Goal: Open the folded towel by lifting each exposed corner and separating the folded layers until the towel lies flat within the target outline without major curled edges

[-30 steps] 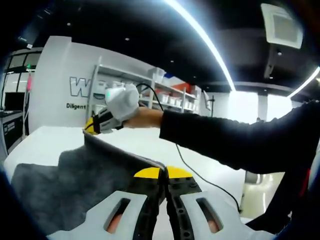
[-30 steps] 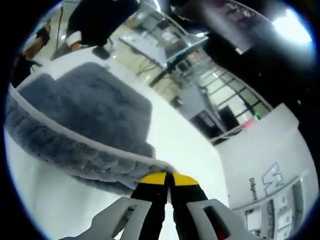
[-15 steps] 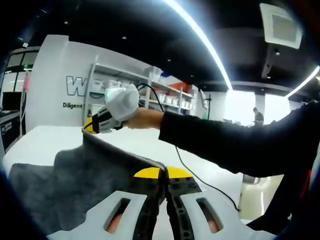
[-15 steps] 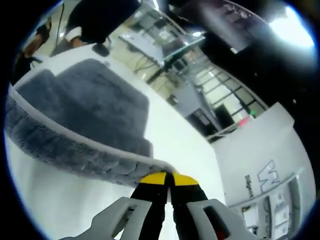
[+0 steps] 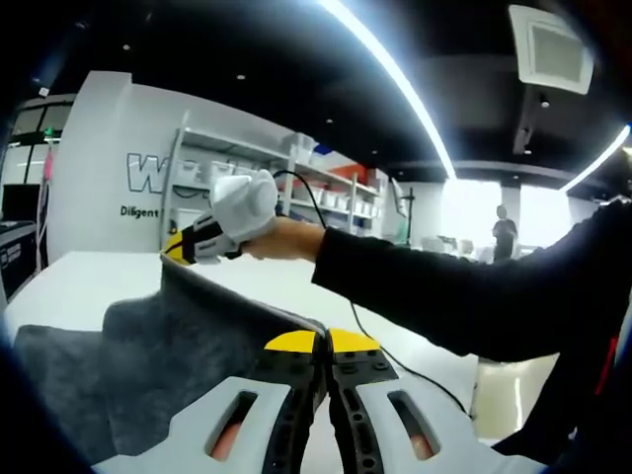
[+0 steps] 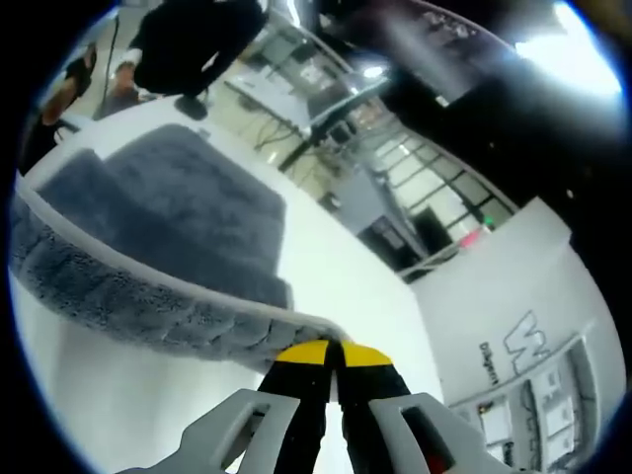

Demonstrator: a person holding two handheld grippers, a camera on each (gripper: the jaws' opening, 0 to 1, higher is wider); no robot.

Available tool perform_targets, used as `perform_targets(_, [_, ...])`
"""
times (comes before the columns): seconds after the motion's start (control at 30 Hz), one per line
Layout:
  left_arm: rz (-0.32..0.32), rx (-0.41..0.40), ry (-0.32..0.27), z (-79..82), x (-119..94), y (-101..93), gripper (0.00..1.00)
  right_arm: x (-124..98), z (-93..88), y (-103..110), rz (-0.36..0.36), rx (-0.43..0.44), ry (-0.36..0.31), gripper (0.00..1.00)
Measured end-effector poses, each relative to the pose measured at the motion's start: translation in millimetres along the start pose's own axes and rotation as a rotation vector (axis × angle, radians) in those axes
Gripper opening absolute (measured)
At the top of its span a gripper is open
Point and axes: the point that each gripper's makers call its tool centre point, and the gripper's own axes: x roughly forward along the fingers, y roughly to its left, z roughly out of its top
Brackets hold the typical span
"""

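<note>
A grey fluffy towel (image 5: 168,346) is held up off the white table (image 5: 69,281), its top edge stretched taut between both grippers. My left gripper (image 5: 323,341) is shut on one corner of the towel's edge. The right gripper (image 5: 188,247), held by a gloved hand on a dark sleeve, pinches the far corner in the left gripper view. In the right gripper view my right gripper (image 6: 334,353) is shut on the towel (image 6: 168,227), whose pale hemmed edge (image 6: 128,276) runs away to the left while the rest drapes onto the table (image 6: 99,395).
Shelving (image 5: 326,188) and a white wall with lettering (image 5: 109,168) stand behind the table. A person in dark clothes (image 6: 188,44) is at the table's far side in the right gripper view. A cable (image 5: 395,351) trails across the table.
Both views have drifted slightly; the towel stays stretched between the two shut grippers, with its lifted edge held a little higher over the table.
</note>
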Motion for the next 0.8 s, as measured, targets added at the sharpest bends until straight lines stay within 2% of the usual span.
perform_targets(0.47, [-0.05, -0.001, 0.011, -0.4, 11.6, -11.7, 0.0, -24.3, -21.7, -5.6, -0.029, 0.0, 0.039, 0.0])
perform_targets(0.53, [-0.056, 0.001, 0.009, 1.8, 19.7, -17.4, 0.0, -26.8, -23.9, -6.2, -0.032, 0.003, 0.041, 0.0])
perform_targets(0.8, [-0.078, 0.003, 0.015, -0.8, 18.0, -19.8, 0.0, -41.2, -32.6, -12.0, -0.054, 0.007, 0.056, 0.0])
